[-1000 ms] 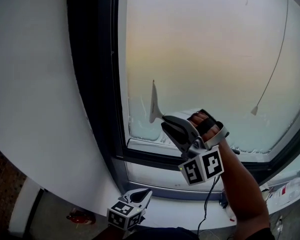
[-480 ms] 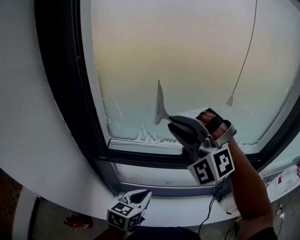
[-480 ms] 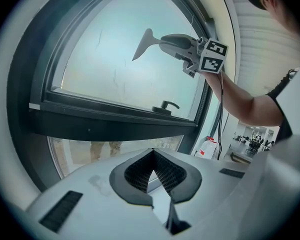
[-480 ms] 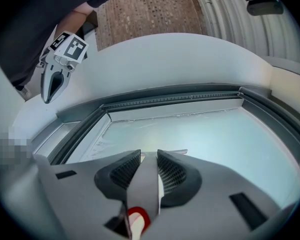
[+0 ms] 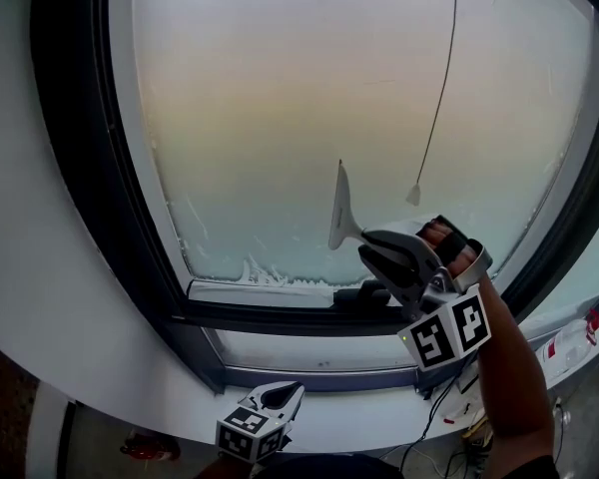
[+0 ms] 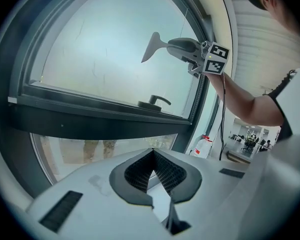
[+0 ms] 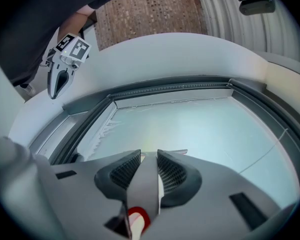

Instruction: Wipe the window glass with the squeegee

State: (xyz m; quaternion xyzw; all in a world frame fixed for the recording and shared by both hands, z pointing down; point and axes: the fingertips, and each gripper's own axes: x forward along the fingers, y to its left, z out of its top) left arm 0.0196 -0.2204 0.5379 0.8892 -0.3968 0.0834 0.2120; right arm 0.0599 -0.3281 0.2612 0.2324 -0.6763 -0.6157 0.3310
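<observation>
Ideally, with the right gripper (image 5: 365, 239) clamped on the squeegee (image 5: 340, 206), we press its blade evenly against the window glass (image 5: 280, 118).

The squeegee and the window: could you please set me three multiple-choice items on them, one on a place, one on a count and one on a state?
1. Where is the window handle?
A. on the lower frame, below the squeegee
B. on the top frame
C. on the left wall

2. How many grippers hold something?
A. none
B. one
C. two

3. How do the left gripper's jaws stand?
A. wide apart
B. shut on a cloth
C. shut on nothing

Answers:
1 A: the handle lies on the dark lower frame, under the blade.
2 B: only the right gripper clamps the squeegee's handle.
3 C: its pads meet at the tips with nothing between them.
</observation>
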